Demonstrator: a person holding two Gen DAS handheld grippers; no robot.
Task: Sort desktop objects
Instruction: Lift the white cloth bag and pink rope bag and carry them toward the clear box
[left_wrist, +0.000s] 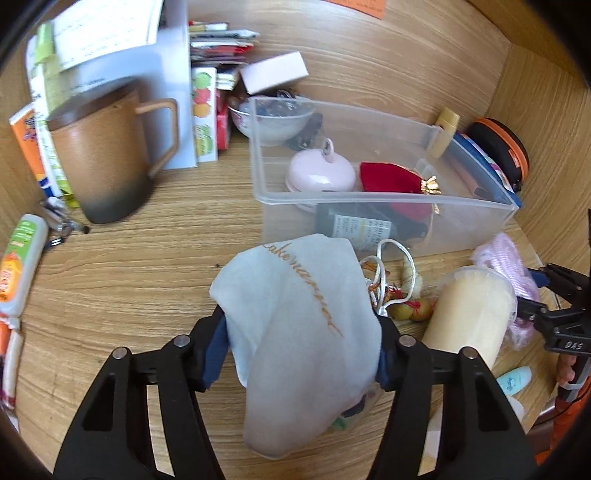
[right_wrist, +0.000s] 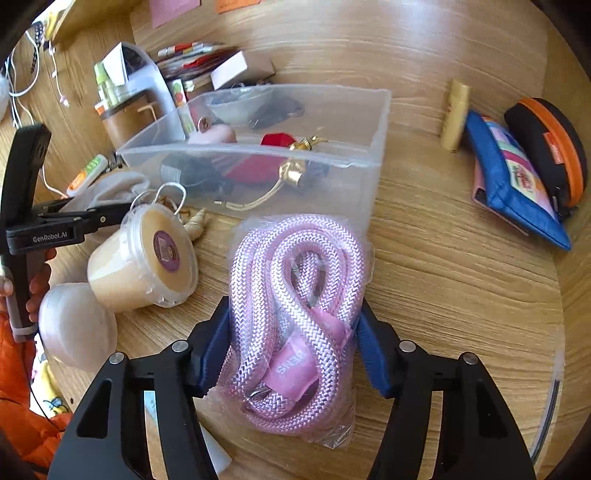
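My left gripper (left_wrist: 301, 332) is shut on a white cloth pouch (left_wrist: 295, 332) with gold lettering, which droops between the blue pads just above the wooden desk. My right gripper (right_wrist: 293, 317) is shut on a coil of pink rope in a clear bag (right_wrist: 295, 314), pinched from both sides. A clear plastic bin (left_wrist: 369, 210) (right_wrist: 258, 155) stands just beyond both. It holds a pink round case (left_wrist: 317, 173), a red velvet pouch (left_wrist: 391, 177) and a dark bottle. The right gripper (left_wrist: 554, 306) also shows at the left wrist view's right edge. The left gripper (right_wrist: 74, 218) also shows at the right wrist view's left edge.
A cream tub (left_wrist: 469, 314) (right_wrist: 144, 266) lies on its side between the grippers, beside a white cord with beads (left_wrist: 399, 288). A brown mug (left_wrist: 103, 155), packets and a bowl (left_wrist: 273, 122) crowd the back left. A blue pouch (right_wrist: 517, 184) and an orange-rimmed case (right_wrist: 554, 147) lie at the right.
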